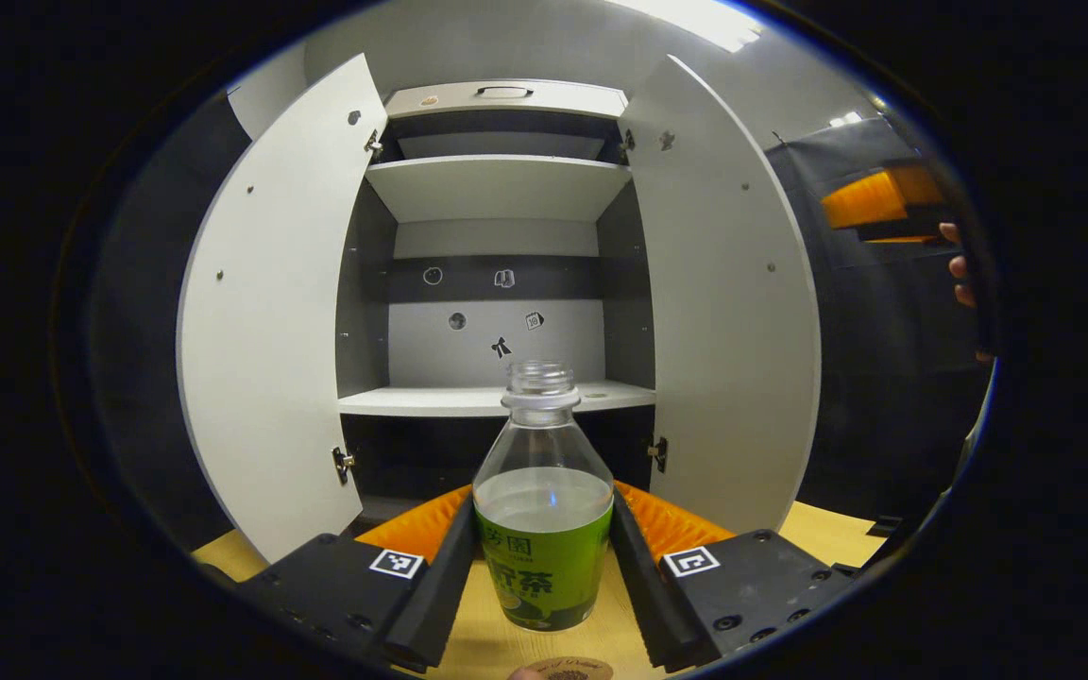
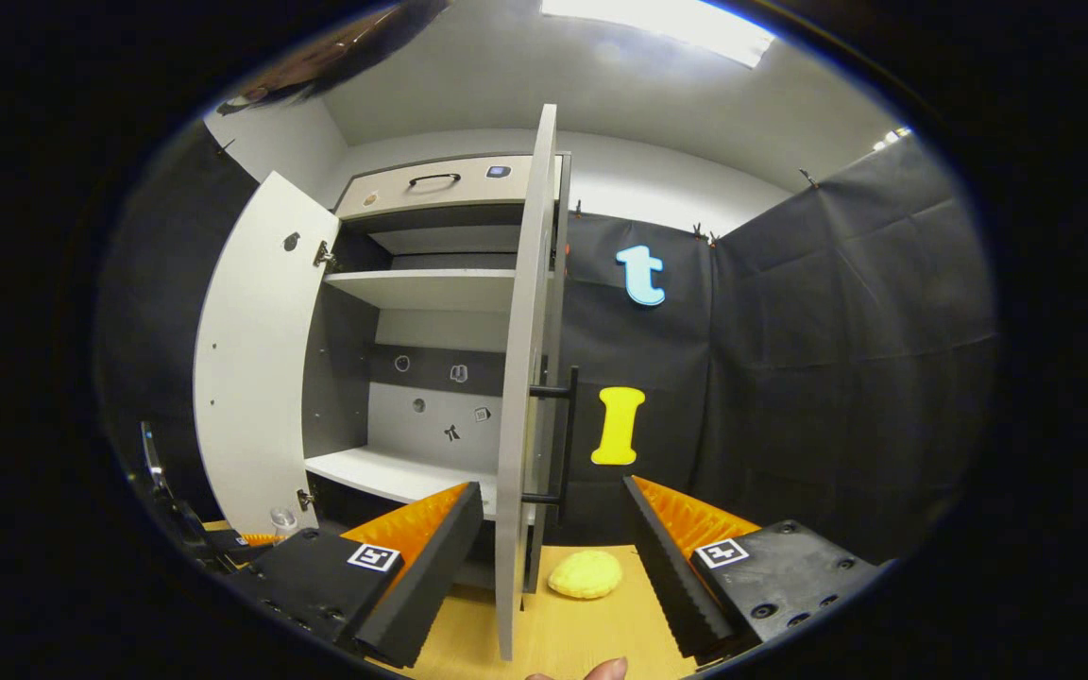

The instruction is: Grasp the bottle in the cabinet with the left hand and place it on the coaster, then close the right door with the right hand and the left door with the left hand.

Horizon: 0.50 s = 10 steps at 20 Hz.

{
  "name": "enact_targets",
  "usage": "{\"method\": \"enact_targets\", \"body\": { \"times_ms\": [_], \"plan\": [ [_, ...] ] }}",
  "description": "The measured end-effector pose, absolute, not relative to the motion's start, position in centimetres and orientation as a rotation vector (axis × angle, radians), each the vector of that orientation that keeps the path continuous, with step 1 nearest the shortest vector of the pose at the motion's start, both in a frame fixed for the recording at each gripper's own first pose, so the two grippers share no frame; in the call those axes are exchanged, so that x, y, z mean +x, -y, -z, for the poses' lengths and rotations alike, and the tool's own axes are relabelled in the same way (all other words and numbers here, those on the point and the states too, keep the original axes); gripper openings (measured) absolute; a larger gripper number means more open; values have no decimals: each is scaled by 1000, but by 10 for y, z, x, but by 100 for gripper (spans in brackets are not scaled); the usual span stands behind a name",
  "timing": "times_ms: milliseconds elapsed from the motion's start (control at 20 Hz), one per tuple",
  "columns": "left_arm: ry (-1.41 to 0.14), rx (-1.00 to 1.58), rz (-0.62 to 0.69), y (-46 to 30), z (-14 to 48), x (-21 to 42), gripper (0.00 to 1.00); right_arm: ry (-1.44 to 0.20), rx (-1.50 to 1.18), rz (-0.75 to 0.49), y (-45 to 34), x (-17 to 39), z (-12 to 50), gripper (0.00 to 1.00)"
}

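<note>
A clear, capless bottle (image 1: 536, 567) with a green label, partly filled, stands upright between my left gripper's (image 1: 544, 499) fingers. Both fingers press on its sides and hold it just above the wooden table. The rim of a round brown coaster (image 1: 570, 670) peeks in right below the bottle. Behind it the cabinet (image 1: 497, 189) has both doors swung wide. In the right gripper view my right gripper (image 2: 553, 486) is open, and the right door (image 2: 518, 406) stands edge-on beyond its fingers, with the door's black bar handle (image 2: 565, 434) on the outer face.
The left door (image 2: 246, 368) hangs open toward the left. A yellow rounded object (image 2: 585, 573) lies on the wooden table (image 2: 601, 623) near the right door's foot. The cabinet's lower shelf (image 1: 487, 399) is bare. A hand with the other gripper (image 1: 884, 200) shows far right.
</note>
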<state>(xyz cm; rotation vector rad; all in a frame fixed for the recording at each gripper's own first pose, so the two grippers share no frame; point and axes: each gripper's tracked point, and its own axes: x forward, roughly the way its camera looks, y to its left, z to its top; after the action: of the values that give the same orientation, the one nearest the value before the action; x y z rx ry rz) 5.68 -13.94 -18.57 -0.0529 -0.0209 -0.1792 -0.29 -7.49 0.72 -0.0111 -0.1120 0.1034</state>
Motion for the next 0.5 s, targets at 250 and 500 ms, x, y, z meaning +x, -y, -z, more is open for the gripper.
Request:
{"method": "enact_targets", "body": {
  "times_ms": [250,500],
  "plan": [
    [-31,-80,149,148,247,37,77,69,9,-145,81,3,7,97],
    [-64,-65,132,153,298,33,77,37,-3,-122,93,12,14,97]
  ]
}}
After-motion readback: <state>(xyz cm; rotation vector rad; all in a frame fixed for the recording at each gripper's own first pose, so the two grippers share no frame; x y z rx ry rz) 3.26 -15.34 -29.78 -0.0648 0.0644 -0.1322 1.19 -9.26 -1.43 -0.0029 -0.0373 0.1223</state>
